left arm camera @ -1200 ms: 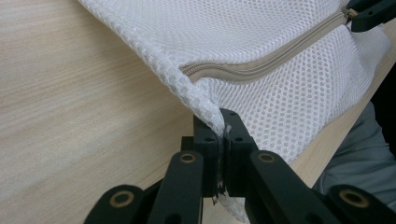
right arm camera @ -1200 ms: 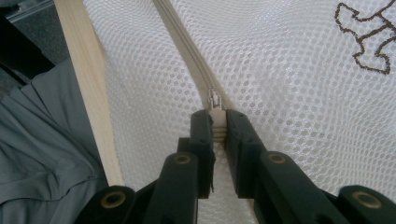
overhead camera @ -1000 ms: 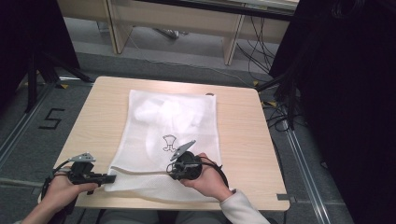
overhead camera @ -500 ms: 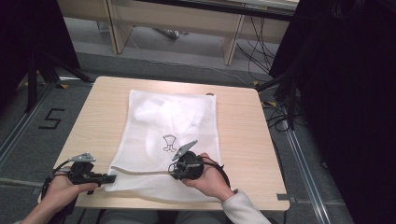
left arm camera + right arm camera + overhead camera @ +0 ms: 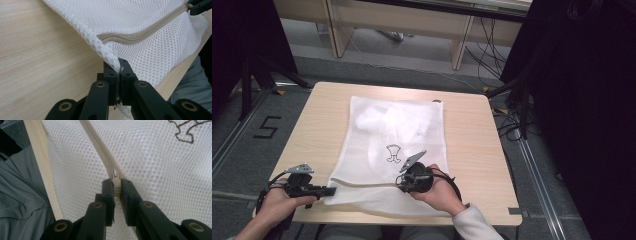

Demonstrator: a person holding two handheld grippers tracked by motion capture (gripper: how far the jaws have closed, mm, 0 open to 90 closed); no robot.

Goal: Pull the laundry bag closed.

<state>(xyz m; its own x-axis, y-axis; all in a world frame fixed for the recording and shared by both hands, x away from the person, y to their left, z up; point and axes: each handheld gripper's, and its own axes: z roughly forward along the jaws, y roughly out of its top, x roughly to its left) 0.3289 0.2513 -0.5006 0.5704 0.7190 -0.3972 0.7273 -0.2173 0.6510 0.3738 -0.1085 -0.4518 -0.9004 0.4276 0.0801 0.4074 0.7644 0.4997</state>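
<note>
Between left tool (image 5: 117, 72) pinching mesh bag (image 5: 392, 125) corner, right tool (image 5: 117, 188) — clamped on zipper pull (image 5: 114, 173)

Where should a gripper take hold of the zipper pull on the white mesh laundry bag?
Grip the small metal zipper pull by its flat tab, coming in along the beige zipper, as the right gripper does; the tab lies in line with the teeth.

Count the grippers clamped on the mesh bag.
2. The left gripper pinches the mesh bag at its near left corner; the right gripper is shut on the zipper pull.
</note>
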